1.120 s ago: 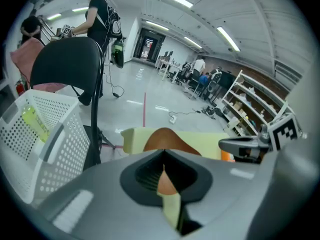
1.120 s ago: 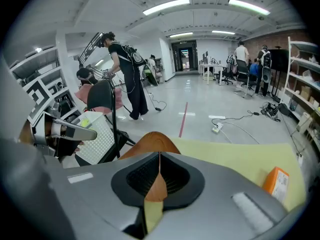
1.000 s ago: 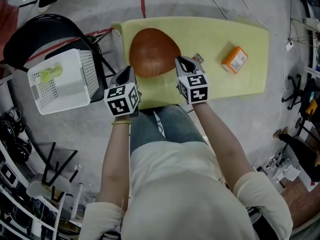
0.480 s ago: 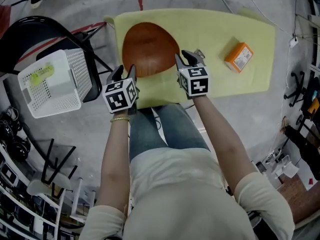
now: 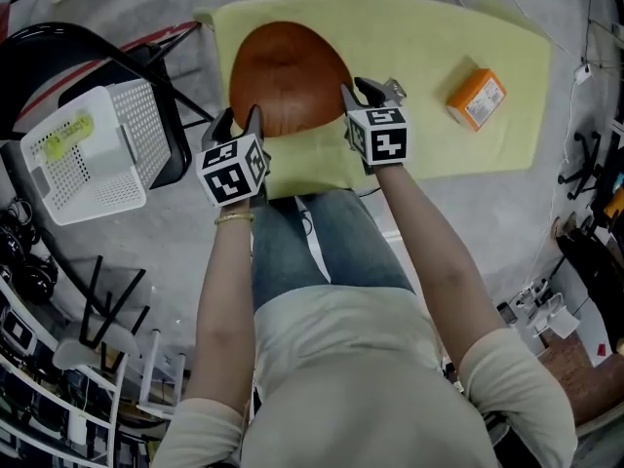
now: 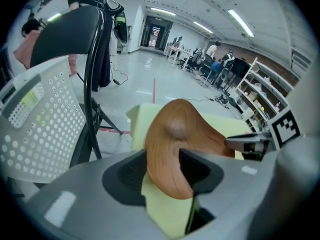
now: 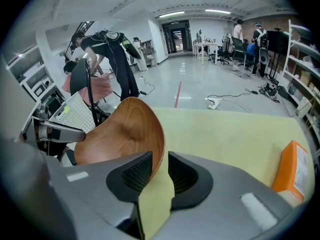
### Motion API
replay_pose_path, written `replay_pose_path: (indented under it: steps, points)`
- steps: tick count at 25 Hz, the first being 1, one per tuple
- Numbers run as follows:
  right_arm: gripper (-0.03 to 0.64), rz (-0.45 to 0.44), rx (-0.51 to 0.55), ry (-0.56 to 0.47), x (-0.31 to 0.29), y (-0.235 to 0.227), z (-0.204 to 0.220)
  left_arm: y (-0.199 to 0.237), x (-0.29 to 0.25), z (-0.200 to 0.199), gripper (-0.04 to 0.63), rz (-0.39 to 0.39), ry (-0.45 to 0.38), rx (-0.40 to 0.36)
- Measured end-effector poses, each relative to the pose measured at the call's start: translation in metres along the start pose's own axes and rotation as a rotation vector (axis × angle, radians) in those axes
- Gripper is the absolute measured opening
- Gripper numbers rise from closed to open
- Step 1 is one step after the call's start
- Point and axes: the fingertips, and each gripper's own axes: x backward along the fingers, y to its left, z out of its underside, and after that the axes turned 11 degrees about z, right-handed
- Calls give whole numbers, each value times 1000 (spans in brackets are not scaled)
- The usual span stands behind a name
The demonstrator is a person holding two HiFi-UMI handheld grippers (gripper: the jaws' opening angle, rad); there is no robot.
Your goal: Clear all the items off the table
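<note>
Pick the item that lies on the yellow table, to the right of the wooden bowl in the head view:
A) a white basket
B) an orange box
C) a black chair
B: the orange box lies on the yellow table to the right of the wooden bowl, while the white basket stands off the table, past its left edge.

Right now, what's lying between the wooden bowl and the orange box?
Nothing but bare yellow cloth. The right gripper view shows that stretch clear from the wooden bowl across to the orange box.
</note>
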Motion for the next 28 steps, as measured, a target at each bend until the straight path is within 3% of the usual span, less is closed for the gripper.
replay_pose_path:
  steps: [17, 28]
  points:
    - [82, 1, -28, 22, -16, 1, 2, 9, 0, -12, 204, -102, -84, 15]
    - [78, -4, -39, 28, -17, 5, 10, 19, -14, 18, 201, -82, 7, 97]
